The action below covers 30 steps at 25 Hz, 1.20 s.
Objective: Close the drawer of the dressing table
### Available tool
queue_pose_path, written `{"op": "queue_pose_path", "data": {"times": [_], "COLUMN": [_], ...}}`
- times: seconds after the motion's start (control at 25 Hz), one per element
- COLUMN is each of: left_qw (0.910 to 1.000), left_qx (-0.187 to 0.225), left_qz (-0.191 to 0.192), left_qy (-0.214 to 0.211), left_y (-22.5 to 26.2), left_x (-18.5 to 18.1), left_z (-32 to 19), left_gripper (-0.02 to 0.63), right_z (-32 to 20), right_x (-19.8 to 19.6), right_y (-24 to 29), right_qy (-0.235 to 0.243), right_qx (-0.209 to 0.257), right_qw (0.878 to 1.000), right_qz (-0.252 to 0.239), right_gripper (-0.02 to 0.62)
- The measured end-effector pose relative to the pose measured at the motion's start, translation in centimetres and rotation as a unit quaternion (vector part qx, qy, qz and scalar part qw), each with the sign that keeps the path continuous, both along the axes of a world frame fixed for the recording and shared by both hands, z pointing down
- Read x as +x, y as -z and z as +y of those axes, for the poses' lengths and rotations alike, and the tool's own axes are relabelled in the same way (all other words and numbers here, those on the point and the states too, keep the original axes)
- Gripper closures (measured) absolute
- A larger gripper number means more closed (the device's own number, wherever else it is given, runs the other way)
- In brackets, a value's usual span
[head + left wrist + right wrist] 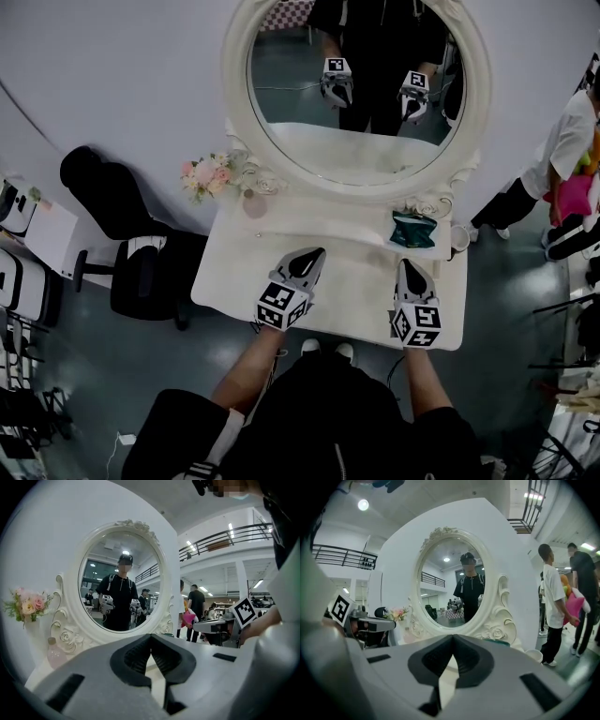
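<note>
While both tongs hover low over the front half of the white dressing-table counter (356,281), we record the left tongs (314,255) and the right tongs (410,267) as clenched tip to tip, with nothing held in either. The drawer belongs to the front of this counter, beneath the tongs. No view shows its face, so we cannot tell how far out it stands.

Risks noted:
- Clenched tips give narrow contact. A push set too high could slip onto the counter top.
- Unequal pressure from the two hands could skew the drawer and jam it.
- A hard closing stroke could jolt the small pink bottle (255,204) and the pink flower posy (206,173), which stand by the oval white-framed mirror (356,84).
- The crumpled teal packet (413,230) lies just ahead of the right tongs and could be struck.
</note>
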State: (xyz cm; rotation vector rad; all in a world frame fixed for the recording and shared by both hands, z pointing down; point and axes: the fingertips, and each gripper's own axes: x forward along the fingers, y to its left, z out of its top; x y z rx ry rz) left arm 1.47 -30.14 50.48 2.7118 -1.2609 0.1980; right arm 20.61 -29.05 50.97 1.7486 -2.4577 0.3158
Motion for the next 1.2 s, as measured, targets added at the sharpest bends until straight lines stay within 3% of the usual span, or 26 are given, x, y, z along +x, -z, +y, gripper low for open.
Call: {"op": "queue_pose_path", "data": {"times": [0.64, 0.8, 1.2], "left_qw": [0.997, 0.9963, 0.9956], "left_qx": [-0.066, -0.072, -0.084], "left_qz": [-0.009, -0.011, -0.017], "left_qy": [-0.04, -0.044, -0.038], "left_y": [-6.2, -6.7, -7.5], "left_x": [2.6, 2.4, 1.5], "left_z": [1.6, 1.8, 1.5], "left_gripper": [0.601, 0.601, 0.601], "right_z": [3.6, 4.4, 4.0], "right_x": [4.4, 6.1, 8.7], "right_y": [-10.4, -12.8, -18.8], "right_qy": [-0.058, -0.084, -0.115], "right_qx": [-0.09, -0.127, -0.2], "right_qw": [0.994, 0.988, 0.973], "right_qz": [0.032, 0.027, 0.027], "right_gripper": [0.592, 0.505, 0.468]}}
